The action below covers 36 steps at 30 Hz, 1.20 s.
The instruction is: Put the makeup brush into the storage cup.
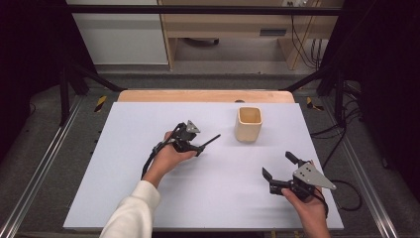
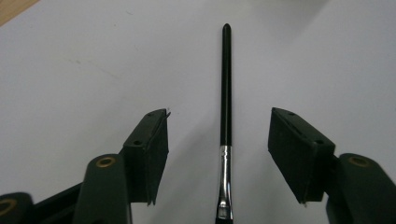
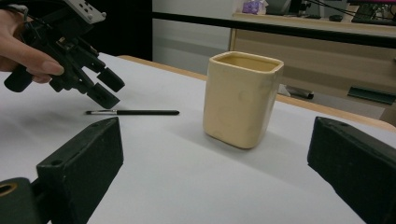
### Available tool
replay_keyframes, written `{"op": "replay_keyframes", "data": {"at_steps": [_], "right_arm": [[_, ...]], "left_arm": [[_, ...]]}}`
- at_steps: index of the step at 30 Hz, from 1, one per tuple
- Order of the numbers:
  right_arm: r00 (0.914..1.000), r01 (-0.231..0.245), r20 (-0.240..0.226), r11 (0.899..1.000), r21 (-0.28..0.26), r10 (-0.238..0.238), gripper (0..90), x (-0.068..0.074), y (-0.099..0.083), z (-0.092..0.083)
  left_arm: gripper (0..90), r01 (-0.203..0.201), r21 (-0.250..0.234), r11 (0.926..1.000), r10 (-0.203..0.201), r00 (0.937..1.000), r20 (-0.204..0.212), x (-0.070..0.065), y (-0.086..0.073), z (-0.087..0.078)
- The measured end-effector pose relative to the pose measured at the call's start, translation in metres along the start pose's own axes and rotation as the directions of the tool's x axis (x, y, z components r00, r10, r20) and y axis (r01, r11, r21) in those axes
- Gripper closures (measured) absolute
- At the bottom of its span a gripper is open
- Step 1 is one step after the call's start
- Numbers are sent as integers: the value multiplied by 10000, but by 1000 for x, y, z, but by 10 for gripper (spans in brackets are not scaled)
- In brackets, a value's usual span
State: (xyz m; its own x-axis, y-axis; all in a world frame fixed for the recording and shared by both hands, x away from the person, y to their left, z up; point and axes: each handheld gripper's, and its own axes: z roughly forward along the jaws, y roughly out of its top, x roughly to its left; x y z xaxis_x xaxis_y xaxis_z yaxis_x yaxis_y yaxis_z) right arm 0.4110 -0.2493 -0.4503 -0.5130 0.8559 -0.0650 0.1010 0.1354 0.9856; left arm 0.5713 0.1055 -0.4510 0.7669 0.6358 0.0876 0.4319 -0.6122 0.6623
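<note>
The bench (image 1: pixel 148 198) carries a cream cup (image 1: pixel 248 124) and, left of it, a thin black brush (image 2: pixel 226 84) — light, stiff, apt to roll. Left tool (image 2: pixel 218 154) straddles it unclamped — grip near the ferrule. Right tool (image 1: pixel 280 166) gapes, empty.

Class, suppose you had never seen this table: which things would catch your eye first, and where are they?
A cream square cup stands upright toward the far side of the white table. Left of it a slim black brush lies flat, with the left claw poised over its metal end, pads either side but not touching. The right claw waits open at the near right.
</note>
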Motion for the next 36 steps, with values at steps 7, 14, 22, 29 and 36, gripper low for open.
{"op": "replay_keyframes", "data": {"at_steps": [7,14,22,29,36], "right_arm": [[10000,-26,-14,10000,26,27,37,0,0,0],[10000,-48,-34,10000,35,48,38,1,0,0],[10000,21,-96,10000,70,-20,47,1,0,0],[9999,-56,-84,9999,110,57,46,0,-1,0],[9999,-74,-76,9999,97,75,47,0,-1,0]], "left_arm": [[456,62,107,9999,-63,10000,49,-1,-2,1],[501,100,260,9996,-103,9999,115,-1,-4,5],[549,303,297,9991,-305,9995,64,1,-6,8],[619,249,428,9988,-259,9994,222,-1,-7,12],[698,410,402,9983,-419,9989,200,0,-7,15]]}}
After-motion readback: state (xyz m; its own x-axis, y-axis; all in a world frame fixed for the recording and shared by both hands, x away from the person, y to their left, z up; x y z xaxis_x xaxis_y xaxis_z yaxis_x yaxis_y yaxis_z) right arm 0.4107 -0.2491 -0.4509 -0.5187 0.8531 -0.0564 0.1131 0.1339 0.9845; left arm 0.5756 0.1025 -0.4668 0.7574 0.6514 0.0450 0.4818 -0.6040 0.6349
